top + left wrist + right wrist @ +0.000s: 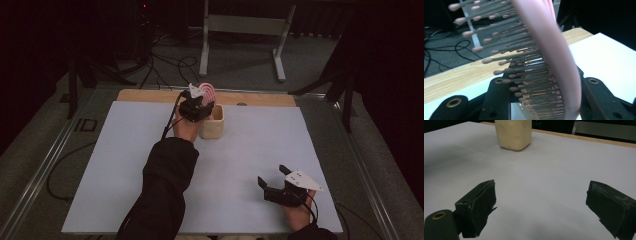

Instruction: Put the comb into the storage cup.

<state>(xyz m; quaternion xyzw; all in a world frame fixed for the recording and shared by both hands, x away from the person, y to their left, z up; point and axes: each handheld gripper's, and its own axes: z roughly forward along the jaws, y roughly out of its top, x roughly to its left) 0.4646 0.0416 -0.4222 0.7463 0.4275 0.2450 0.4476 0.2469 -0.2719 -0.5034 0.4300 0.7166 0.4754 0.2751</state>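
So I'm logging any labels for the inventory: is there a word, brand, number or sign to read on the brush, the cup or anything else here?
None: no readable text in any view.
Pink hairbrush, between the left gripper fingers: plain, no brand shows.
Beige cup: plain sides, no label.
White table cover: blank.
Right gripper, open: its grey plate bears only small dark dots.

Cup [212,123]: far centre of the table [125,165].
Hairbrush [207,93]: upright in cup, between left gripper [195,106] jaws.
Right gripper [274,181]: near right, well apart.
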